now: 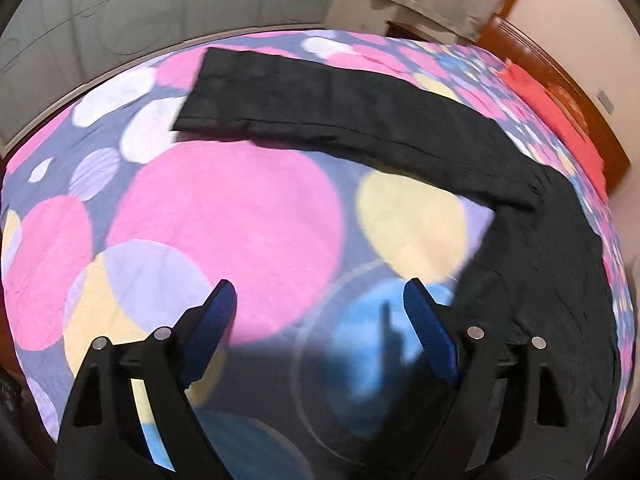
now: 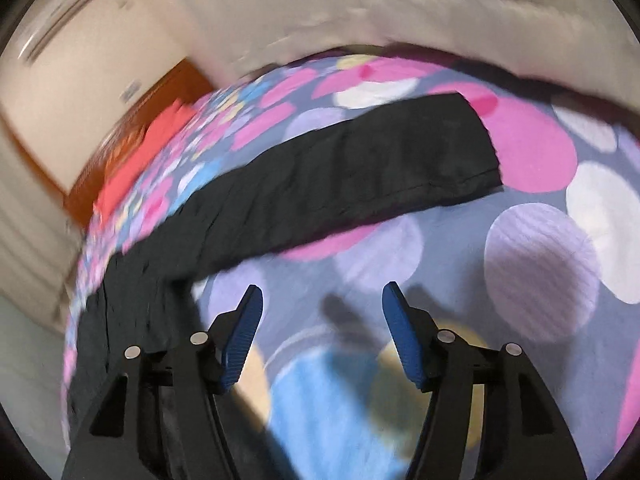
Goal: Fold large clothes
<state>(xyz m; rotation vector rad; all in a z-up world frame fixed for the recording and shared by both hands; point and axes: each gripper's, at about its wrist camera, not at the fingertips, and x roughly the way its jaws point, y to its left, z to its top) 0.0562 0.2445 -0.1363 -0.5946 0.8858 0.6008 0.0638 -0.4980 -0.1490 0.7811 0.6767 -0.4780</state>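
Black fabric first: your trousers lie flat on the bedspread, one leg stretched long across the far side of the bed, its hem end squared off at the left in the left wrist view. At the other end the cloth bends and runs down toward you along the bed's right edge. From the right wrist view the same trousers cross the picture in a broad band, hem at the right, with the wider part dropping down the left side beside your gripper.

Your left gripper hangs over the bedspread with its blue pads spread wide, nothing between them; the dark cloth sits just to the right of its right finger. Your right gripper is also parted, pads apart over bare quilt, the trousers just off its left finger.

Beneath it all, the bedspread shows big pink, yellow, lilac, white and blue circles on a grey-blue ground. A red cloth rests at the far corner near a wooden headboard. Both views are motion-blurred at the edges.
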